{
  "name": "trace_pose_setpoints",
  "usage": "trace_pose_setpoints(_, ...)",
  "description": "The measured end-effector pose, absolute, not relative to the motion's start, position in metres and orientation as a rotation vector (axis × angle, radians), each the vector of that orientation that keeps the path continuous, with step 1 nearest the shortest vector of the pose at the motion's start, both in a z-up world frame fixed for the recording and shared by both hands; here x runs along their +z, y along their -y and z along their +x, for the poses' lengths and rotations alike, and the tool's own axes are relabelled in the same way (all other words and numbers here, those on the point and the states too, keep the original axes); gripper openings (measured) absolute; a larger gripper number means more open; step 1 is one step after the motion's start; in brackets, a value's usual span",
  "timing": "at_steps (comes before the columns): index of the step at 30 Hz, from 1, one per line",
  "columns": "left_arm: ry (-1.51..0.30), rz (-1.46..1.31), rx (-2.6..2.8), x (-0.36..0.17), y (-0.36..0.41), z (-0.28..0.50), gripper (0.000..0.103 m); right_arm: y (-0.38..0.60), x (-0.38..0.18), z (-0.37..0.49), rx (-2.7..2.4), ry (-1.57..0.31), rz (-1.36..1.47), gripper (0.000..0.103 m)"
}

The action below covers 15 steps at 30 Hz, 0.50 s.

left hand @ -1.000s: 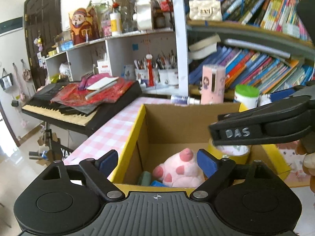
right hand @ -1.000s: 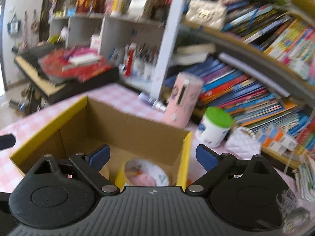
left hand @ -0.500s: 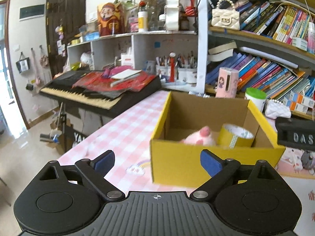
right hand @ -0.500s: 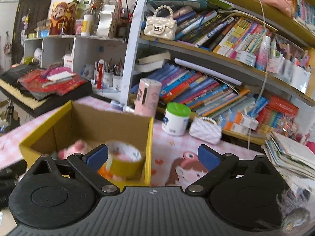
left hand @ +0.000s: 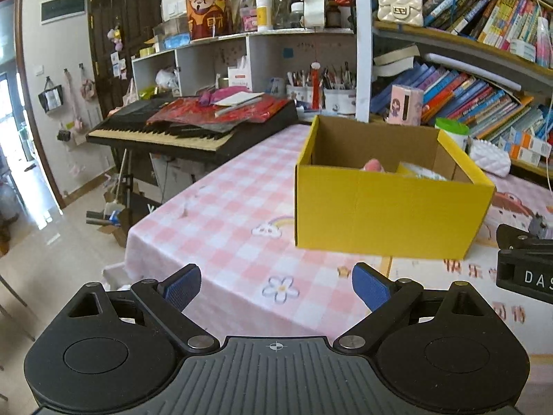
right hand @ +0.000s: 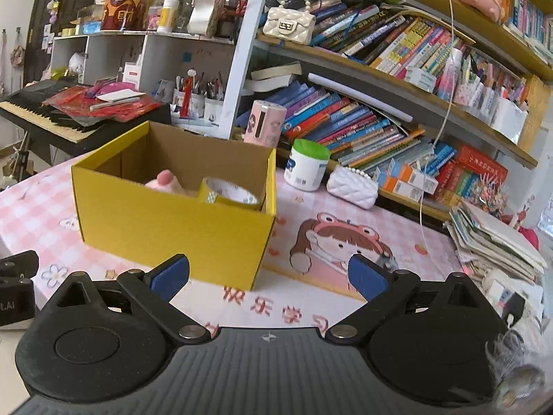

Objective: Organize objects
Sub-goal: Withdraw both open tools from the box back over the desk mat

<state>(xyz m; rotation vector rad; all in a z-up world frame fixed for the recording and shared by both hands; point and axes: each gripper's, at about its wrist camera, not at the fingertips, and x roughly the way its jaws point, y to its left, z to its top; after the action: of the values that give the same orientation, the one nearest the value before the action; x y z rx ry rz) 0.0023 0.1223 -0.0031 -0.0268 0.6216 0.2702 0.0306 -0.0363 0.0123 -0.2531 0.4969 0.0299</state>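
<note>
Looking along my left gripper [left hand: 275, 285], I see its blue pads spread wide with nothing between them, only pink checked tabletop [left hand: 221, 214] beneath. The yellow box [left hand: 387, 214] sits ahead and to the right of this gripper, well apart from the fingertips, its long side running across my view. Over its near wall just the tip of a pink plush toy [left hand: 373, 165] shows, with a pale roll beside it that I can hardly make out from here. At the right edge a piece of my other gripper pokes in, nearer the box's right corner.

Through the right wrist camera, my right gripper [right hand: 269, 276] is also wide open and empty. Here the box [right hand: 172, 221] lies ahead and to the left, its near right corner close to my left fingertip but not touching. Inside, the plush [right hand: 166, 180] lies towards the left and a roll of yellow tape [right hand: 230, 192] rests on its right, against the right wall. Beyond the box stand a green-lidded tub [right hand: 306, 167], a white quilted purse [right hand: 352, 186] and a pink cylinder [right hand: 264, 122], all outside it. I judge that anything still to be tidied lies on my right side, so the right hand is nearer to it.
</note>
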Motion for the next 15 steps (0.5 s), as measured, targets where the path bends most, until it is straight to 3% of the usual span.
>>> trace_pose_setpoints(15,-0.679,0.035,0.194,-0.014,-0.102,-0.026,0.096,0.061,-0.010,-0.009,-0.062,-0.613,-0.187,0.100)
